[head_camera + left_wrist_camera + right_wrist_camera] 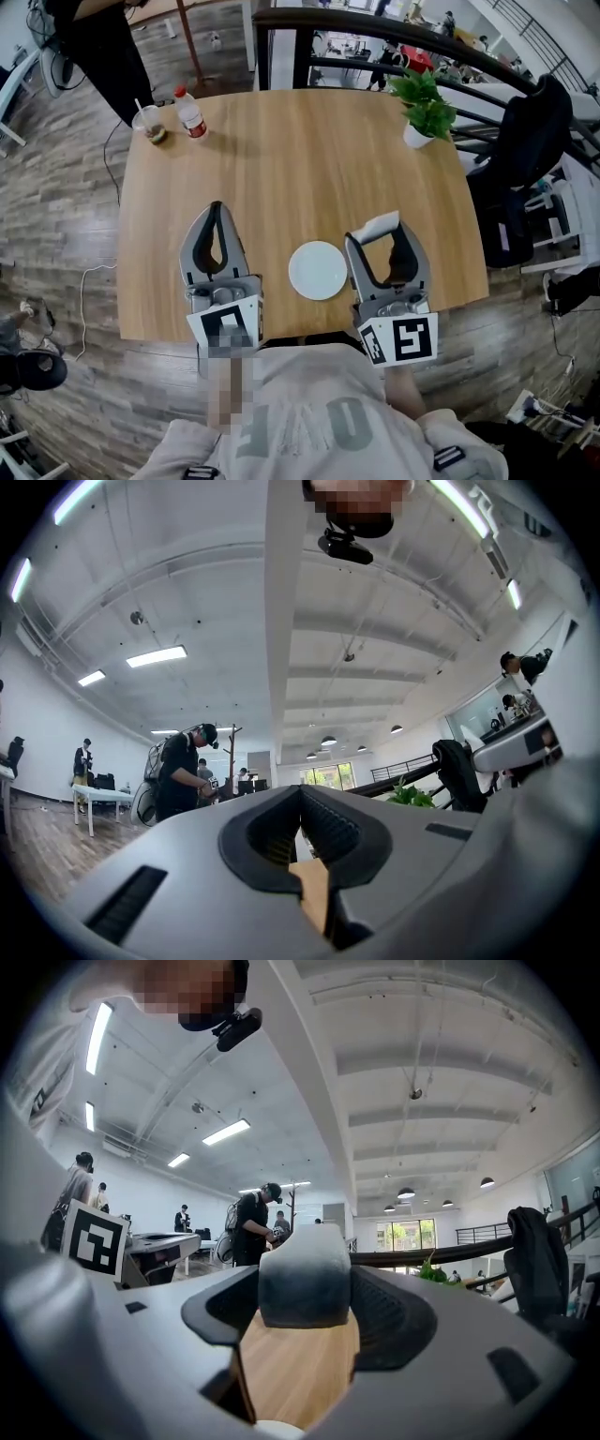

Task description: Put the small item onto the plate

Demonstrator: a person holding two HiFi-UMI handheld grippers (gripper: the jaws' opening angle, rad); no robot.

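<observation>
The right gripper (378, 234) is clamping its jaws on the small item (303, 1283) just beside the plate (318, 270) on the counter (281, 150), likely readying to carry it across, while the left gripper (217, 212) is waiting, jaws together and empty.

White plate (318, 270); light-brown wood-grain table (281, 159); item (303, 1279) white, fading to grey; green plant (424, 101), white pot (415, 137).
</observation>
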